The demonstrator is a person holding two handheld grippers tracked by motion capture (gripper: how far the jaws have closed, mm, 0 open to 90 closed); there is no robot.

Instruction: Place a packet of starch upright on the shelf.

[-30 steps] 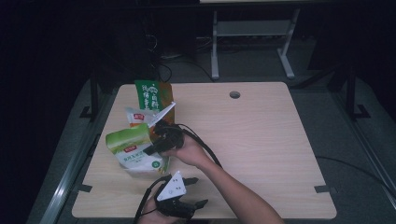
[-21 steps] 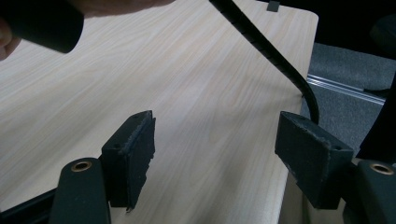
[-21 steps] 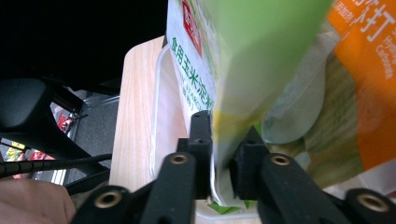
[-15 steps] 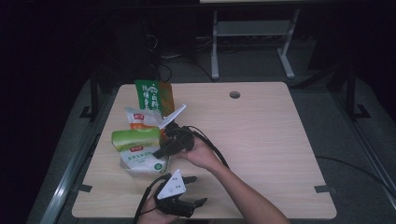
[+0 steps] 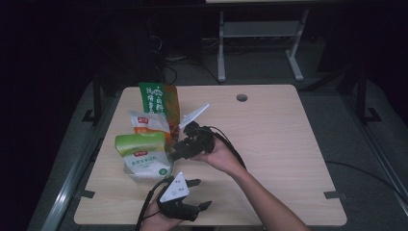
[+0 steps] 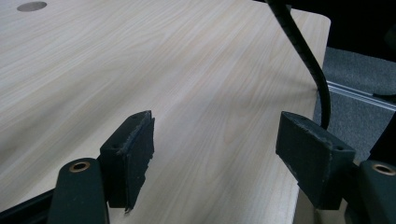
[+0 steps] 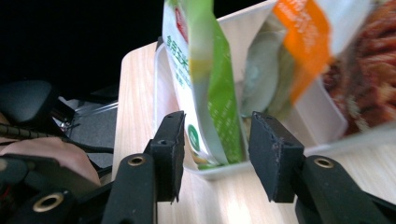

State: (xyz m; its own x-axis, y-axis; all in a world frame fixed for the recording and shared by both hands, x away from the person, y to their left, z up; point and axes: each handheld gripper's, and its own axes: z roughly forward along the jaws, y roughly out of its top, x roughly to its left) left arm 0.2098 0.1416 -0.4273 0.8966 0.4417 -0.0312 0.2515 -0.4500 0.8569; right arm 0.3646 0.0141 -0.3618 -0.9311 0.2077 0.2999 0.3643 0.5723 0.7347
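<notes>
Between the earlier pictures and now, the right gripper (image 5: 176, 150) has drawn back from the green-and-white food pouch (image 5: 143, 155), which has settled more upright in the white plastic tray (image 5: 166, 171) at the table's left side. In the right gripper view the jaws stand moderately apart on either side of the pouch's (image 7: 205, 79) lower edge and the tray's (image 7: 219, 170) near rim; whether a pad touches either cannot be told. An orange-and-white packet (image 7: 299, 42) and a bag showing red contents (image 7: 359, 65) stand behind the pouch. In the high view the orange-and-white packet (image 5: 149, 122) leans behind the pouch, and a tall green-and-orange bag (image 5: 161, 98) stands behind that. The left gripper (image 5: 196, 193) rests low at the near edge of the light wooden table (image 5: 279, 144), jaws wide apart over bare wood (image 6: 187, 93), holding nothing.
</notes>
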